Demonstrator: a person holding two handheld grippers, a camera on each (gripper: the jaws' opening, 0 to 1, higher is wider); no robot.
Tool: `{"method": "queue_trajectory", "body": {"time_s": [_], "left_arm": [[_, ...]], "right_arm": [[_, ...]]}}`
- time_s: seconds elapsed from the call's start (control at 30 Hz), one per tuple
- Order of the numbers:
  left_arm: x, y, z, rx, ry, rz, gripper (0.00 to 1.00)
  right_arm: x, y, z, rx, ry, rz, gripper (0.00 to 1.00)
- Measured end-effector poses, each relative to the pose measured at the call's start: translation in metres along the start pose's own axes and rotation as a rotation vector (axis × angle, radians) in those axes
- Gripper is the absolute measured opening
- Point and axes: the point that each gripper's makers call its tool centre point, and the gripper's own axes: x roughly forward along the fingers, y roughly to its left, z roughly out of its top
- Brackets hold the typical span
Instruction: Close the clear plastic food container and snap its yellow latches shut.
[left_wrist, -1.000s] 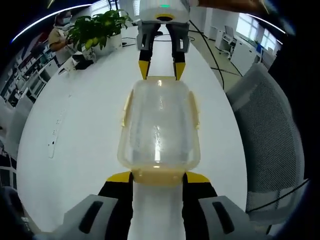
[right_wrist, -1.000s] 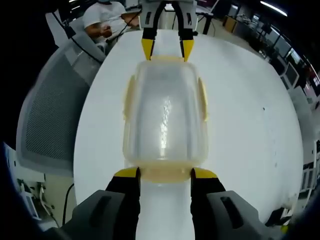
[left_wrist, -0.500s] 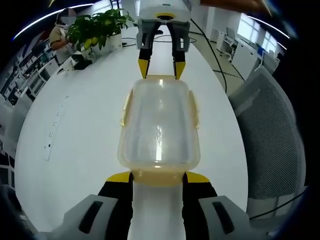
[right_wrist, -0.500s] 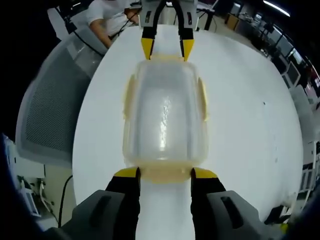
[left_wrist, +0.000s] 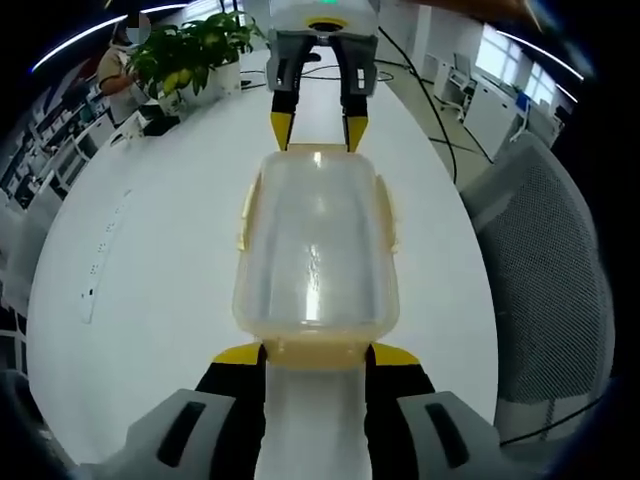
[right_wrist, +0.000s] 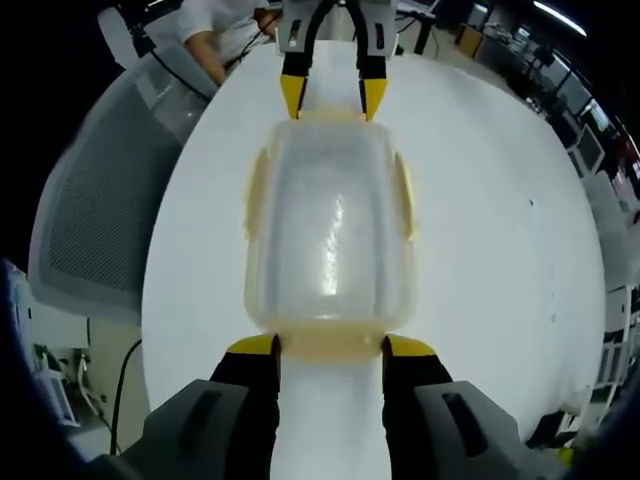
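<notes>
The clear plastic container (left_wrist: 315, 250) lies lengthwise between both grippers over the white table (left_wrist: 140, 260), lid on. Its yellow side latches (left_wrist: 384, 215) lie along the long sides. My left gripper (left_wrist: 315, 358) is shut on the near short end, its yellow-tipped jaws flanking the yellow end latch (left_wrist: 315, 350). My right gripper (left_wrist: 312, 130) grips the far end. In the right gripper view the same container (right_wrist: 330, 230) runs from my right gripper (right_wrist: 330, 350), shut on its end latch (right_wrist: 330, 348), up to the left gripper (right_wrist: 333, 100) at the other end.
A grey mesh chair (left_wrist: 540, 270) stands by the table edge, seen too as the chair (right_wrist: 90, 220) on the left. A potted plant (left_wrist: 195, 55) and a seated person (left_wrist: 115, 70) are at the far table end. Another person (right_wrist: 225, 20) sits behind.
The background has slid slightly in both views while the container keeps its place between the jaws, so both hands moved together with it. Grip states look unchanged.
</notes>
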Motion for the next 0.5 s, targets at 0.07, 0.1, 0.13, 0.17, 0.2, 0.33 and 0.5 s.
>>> {"method": "queue_trajectory", "body": {"time_s": [0.07,0.1,0.13,0.17,0.2,0.33,0.5], "left_arm": [[0.0000,-0.0003,-0.0001,0.007,-0.001,0.002,0.33],[0.0001,-0.0004,0.0000,0.007,-0.001,0.001,0.33],[0.0003,-0.0004,-0.0002,0.009,-0.002,0.001,0.33],[0.0005,-0.0002,-0.0003,0.011,-0.003,0.000,0.33],[0.0007,0.0004,-0.0005,0.012,-0.005,0.002,0.33],[0.0010,0.0016,-0.0006,0.021,-0.008,0.004,0.33],[0.0010,0.0028,-0.0004,0.030,-0.014,0.006,0.33]], "right_arm": [[0.0004,0.0001,-0.0005,-0.004,0.001,-0.002,0.37],[0.0007,0.0001,-0.0007,-0.006,0.002,-0.003,0.37],[0.0010,0.0001,-0.0009,-0.007,0.005,-0.005,0.37],[0.0016,0.0001,-0.0009,-0.008,0.008,-0.008,0.37],[0.0017,0.0004,-0.0009,-0.009,0.011,-0.009,0.37],[0.0007,0.0002,-0.0006,-0.005,0.012,-0.015,0.37],[0.0000,0.0007,-0.0007,0.007,0.004,-0.019,0.37]]}}
